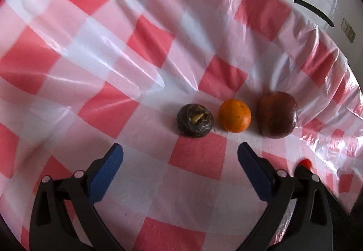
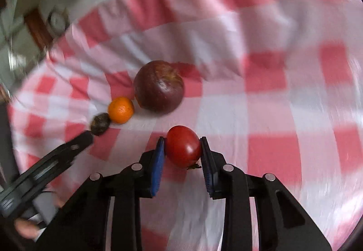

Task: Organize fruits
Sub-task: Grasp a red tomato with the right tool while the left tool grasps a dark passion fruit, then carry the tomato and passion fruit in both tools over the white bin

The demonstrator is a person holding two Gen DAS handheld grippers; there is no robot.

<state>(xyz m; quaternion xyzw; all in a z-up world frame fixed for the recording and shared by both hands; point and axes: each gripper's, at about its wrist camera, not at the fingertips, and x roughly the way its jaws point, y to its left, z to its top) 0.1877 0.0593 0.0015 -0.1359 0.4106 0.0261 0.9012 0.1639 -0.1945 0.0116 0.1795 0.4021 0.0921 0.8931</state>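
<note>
Three fruits lie in a row on the red-and-white checked cloth (image 1: 199, 158): a dark wrinkled fruit (image 1: 195, 120), an orange (image 1: 235, 118) and a dark red apple (image 1: 277, 115). My left gripper (image 1: 180, 152) hovers just short of them, open, with nothing between its blue pads. In the right wrist view my right gripper (image 2: 182, 149) is shut on a red tomato (image 2: 183, 146), its blue pads pressing both sides. The apple (image 2: 158, 87), orange (image 2: 121, 110) and dark fruit (image 2: 100, 123) lie beyond it to the left. A sliver of the tomato (image 1: 305, 163) shows at the left view's right side.
The cloth (image 2: 272, 115) is creased and bunches up along the table's far edge. Dark pans with handles (image 1: 313, 9) stand beyond the table at the top right. The left gripper's black arm (image 2: 56, 158) and a hand (image 2: 25, 228) reach in at the lower left of the right view.
</note>
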